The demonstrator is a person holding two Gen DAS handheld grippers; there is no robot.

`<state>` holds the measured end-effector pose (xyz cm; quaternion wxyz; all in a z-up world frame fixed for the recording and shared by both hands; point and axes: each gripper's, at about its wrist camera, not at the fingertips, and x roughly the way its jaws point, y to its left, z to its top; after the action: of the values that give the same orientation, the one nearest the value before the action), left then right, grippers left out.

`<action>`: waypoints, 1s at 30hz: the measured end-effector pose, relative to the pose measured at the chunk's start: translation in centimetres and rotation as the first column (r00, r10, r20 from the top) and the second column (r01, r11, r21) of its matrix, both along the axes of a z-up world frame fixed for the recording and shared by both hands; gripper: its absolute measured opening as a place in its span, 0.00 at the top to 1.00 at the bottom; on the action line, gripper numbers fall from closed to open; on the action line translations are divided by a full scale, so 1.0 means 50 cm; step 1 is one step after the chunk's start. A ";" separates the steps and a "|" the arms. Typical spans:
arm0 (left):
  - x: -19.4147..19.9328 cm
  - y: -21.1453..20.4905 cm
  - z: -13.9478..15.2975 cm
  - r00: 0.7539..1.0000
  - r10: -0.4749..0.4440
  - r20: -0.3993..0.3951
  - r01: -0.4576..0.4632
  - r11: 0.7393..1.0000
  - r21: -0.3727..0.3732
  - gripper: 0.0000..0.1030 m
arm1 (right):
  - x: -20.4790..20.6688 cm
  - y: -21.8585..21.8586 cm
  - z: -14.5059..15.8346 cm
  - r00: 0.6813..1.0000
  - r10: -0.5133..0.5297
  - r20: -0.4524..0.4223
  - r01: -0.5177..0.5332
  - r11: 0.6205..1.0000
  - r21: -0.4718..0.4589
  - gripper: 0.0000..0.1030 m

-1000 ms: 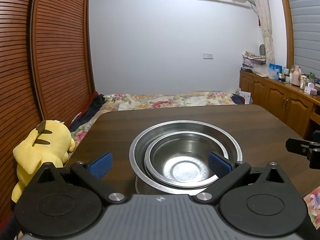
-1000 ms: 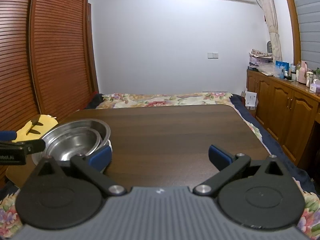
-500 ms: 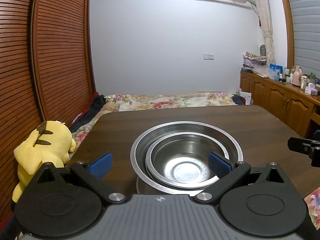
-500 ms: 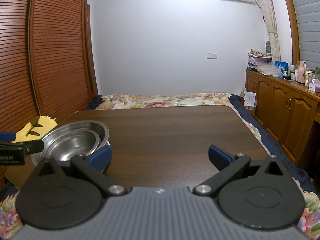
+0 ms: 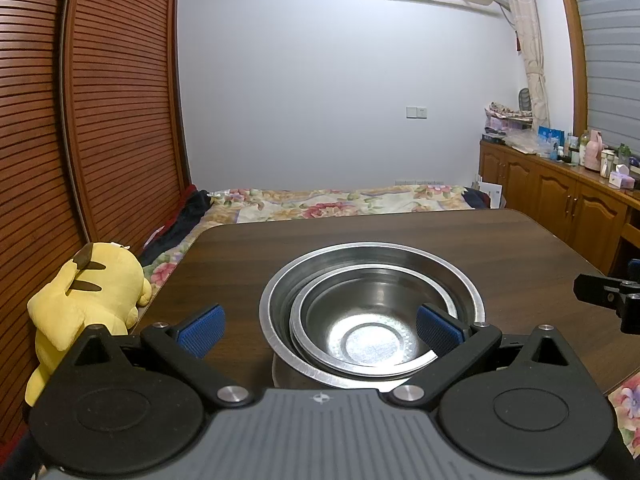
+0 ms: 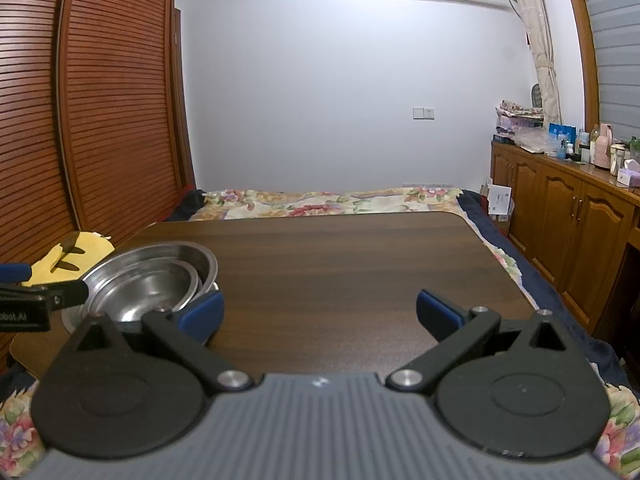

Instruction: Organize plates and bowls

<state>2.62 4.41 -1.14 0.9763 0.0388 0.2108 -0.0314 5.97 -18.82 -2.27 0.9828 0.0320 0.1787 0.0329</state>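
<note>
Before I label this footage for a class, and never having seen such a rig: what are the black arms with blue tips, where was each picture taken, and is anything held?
These are two handheld grasping tools, one in each of a person's hands, each with a fisheye camera looking along its two fingers.

In the left wrist view, the left tool is open, its blue-padded fingers spread before a stack of nested shiny steel bowls on the dark brown wooden table. Nothing is gripped.

In the right wrist view, the right tool is also open, over bare table, with the same bowls at its left.

A yellow plush toy lies beside the table.
</note>
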 end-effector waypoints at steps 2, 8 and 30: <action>0.000 0.000 0.000 1.000 0.000 0.001 0.000 1.000 -0.001 0.00 | 0.001 0.000 0.000 1.000 -0.001 -0.001 0.001 1.000 0.002 0.01; 0.000 0.000 0.000 1.000 0.000 0.000 0.000 1.000 -0.001 0.00 | 0.004 0.001 0.001 1.000 -0.003 -0.002 0.003 1.000 0.002 0.01; 0.000 -0.001 0.000 1.000 0.000 0.000 0.000 1.000 -0.001 0.00 | 0.005 -0.006 0.000 1.000 0.003 -0.007 -0.003 1.000 0.013 0.01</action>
<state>2.60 4.38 -1.13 0.9763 0.0383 0.2106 -0.0315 6.21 -19.14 -2.29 0.9820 0.0380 0.1818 0.0353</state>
